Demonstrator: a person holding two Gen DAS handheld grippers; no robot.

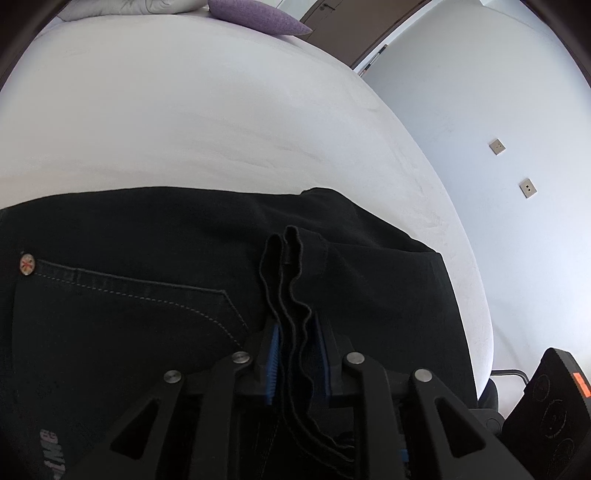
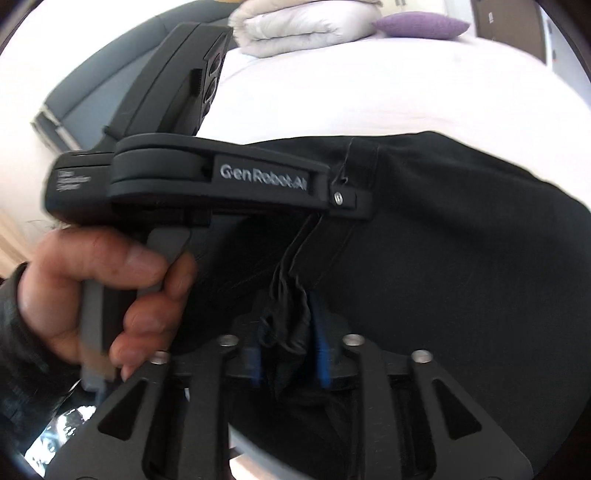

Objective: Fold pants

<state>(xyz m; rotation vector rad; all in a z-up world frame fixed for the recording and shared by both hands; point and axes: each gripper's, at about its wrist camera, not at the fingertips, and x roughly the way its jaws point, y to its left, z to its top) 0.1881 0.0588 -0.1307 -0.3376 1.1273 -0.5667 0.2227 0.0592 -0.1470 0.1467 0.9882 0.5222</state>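
Both tongs have a bunch of hem edges of the black jeans (image 1: 155,302) lying between their blue pads. On the left tongs (image 1: 297,360) I see the pads standing a little apart, with the wavy layered hems running loosely up the gap and daylight on at least one side of the cloth, so I read them as slackened rather than pinching. On the right tongs (image 2: 286,354) the picture is smeared by motion, yet the pads look spread with a crumpled wad of dark cloth sitting between them and not squeezed; I take that as released too, though less surely. The jeans lie on the white bed (image 1: 221,122), near its front edge, with the back pocket and its rivet (image 1: 27,264) facing up at the left of the left wrist view. From the right wrist view I can see the left tongs' body (image 2: 221,177) reaching across the cloth, with the person's hand (image 2: 107,295) wrapped round its handle. My judgement is that the leg ends have been carried up and laid over the seat area, so one lengthwise fold is in place, and the hems are being set down. What seems left: drawing both tongs clear without dragging the layers, smoothing the stack, and perhaps one further fold to make a compact bundle. A purple cushion (image 1: 258,16) and folded duvet (image 2: 295,29) sit far off at the head of the bed.
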